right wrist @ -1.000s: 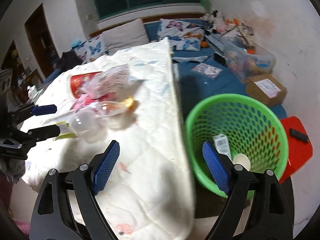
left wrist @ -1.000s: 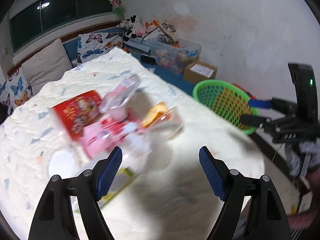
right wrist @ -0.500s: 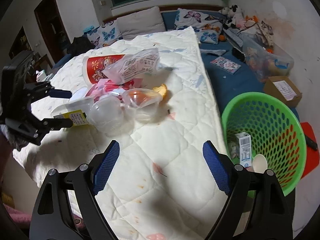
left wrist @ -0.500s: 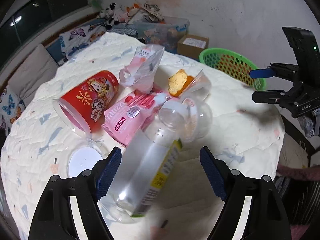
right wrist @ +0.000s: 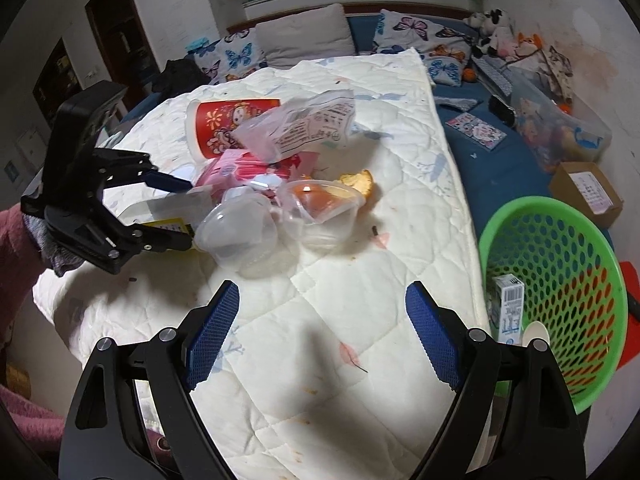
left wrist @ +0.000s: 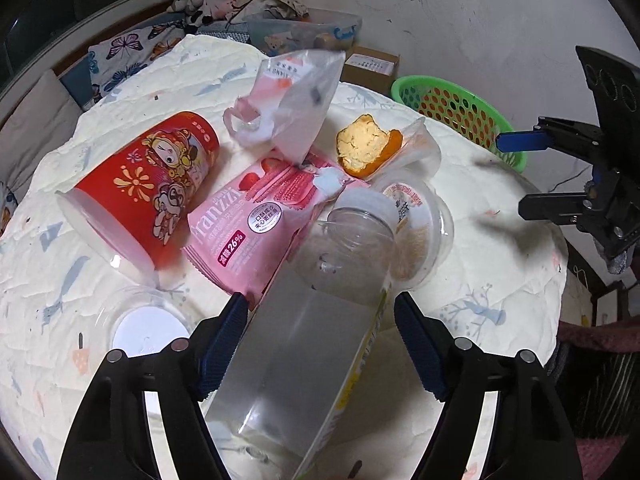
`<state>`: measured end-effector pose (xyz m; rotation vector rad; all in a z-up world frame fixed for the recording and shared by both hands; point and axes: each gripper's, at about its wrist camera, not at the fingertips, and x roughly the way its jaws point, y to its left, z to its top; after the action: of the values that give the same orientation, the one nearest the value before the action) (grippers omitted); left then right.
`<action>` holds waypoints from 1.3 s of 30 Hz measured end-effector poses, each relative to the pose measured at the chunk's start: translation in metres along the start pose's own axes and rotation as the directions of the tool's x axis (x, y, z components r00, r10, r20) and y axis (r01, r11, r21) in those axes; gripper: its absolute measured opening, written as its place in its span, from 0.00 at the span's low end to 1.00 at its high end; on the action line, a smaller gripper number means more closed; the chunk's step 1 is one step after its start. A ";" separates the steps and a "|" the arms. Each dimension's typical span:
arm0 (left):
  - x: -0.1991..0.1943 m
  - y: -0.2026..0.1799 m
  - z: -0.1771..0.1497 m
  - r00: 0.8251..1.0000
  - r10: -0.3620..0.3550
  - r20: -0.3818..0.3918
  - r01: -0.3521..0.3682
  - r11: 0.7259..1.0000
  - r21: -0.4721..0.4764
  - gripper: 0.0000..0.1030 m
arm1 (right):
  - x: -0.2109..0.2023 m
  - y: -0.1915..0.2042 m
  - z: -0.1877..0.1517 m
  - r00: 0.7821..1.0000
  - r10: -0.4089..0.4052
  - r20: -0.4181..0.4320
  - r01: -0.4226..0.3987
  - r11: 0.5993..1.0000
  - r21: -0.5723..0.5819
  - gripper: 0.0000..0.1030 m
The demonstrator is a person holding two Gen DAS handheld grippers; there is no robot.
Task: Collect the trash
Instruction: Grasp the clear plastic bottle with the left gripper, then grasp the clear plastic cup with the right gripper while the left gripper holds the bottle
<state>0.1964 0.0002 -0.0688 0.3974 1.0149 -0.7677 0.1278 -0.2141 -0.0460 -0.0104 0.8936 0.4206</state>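
Steeply tilted down, the left gripper (left wrist: 320, 336) straddles a clear plastic bottle (left wrist: 320, 320), jaws closing, contact unclear; right gripper (right wrist: 322, 330) hovers, jaws apart, empty.

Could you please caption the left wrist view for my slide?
Left gripper closing around a clear plastic bottle amid trash on a white quilt.
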 end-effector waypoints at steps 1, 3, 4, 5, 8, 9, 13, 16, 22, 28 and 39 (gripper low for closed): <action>0.002 0.000 0.000 1.000 0.000 -0.004 0.000 1.000 0.005 0.71 | 0.000 0.001 0.001 1.000 0.005 -0.001 -0.005 1.000 -0.008 0.82; 0.006 -0.001 0.001 1.000 0.002 -0.012 -0.002 1.000 0.013 0.71 | 0.001 0.003 0.002 1.000 0.017 -0.006 -0.017 1.000 -0.022 0.82; 0.007 0.000 0.002 1.000 0.003 -0.015 -0.003 1.000 0.015 0.71 | 0.001 0.004 0.002 1.000 0.020 -0.008 -0.021 0.999 -0.029 0.82; 0.008 0.000 0.003 1.000 0.002 -0.017 -0.002 1.000 0.015 0.71 | 0.002 0.006 0.003 1.000 0.026 -0.010 -0.026 0.999 -0.038 0.82; 0.009 -0.001 0.002 1.000 0.004 -0.011 -0.004 1.000 0.011 0.69 | 0.004 0.010 0.003 0.999 0.041 -0.020 -0.042 0.997 -0.058 0.82; 0.008 -0.002 0.001 1.000 0.009 -0.006 -0.008 1.000 0.010 0.69 | 0.005 0.012 0.004 0.999 0.046 -0.023 -0.047 0.997 -0.068 0.82; 0.005 -0.006 -0.004 0.999 0.034 0.007 -0.034 0.999 -0.010 0.68 | 0.009 0.016 0.005 0.998 0.053 -0.032 -0.056 0.994 -0.095 0.82; 0.000 -0.011 -0.010 0.999 0.044 0.020 -0.044 0.998 -0.040 0.67 | 0.011 0.021 0.007 0.997 0.063 -0.035 -0.067 0.991 -0.117 0.82; -0.010 -0.017 -0.023 0.997 0.071 0.029 -0.067 0.991 -0.117 0.63 | 0.017 0.032 0.011 0.994 0.098 -0.048 -0.105 0.980 -0.167 0.82; -0.030 -0.020 -0.039 0.992 0.113 0.049 -0.102 0.979 -0.178 0.62 | 0.031 0.049 0.013 0.989 0.130 -0.065 -0.143 0.957 -0.252 0.82; -0.068 -0.010 -0.063 0.977 0.176 0.117 -0.136 0.947 -0.290 0.61 | 0.063 0.071 0.028 0.985 0.143 -0.091 -0.167 0.915 -0.368 0.81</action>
<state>0.1301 0.0594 -0.0400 0.1719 0.9301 -0.4917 0.1580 -0.1214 -0.0643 -0.3073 0.8669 0.7398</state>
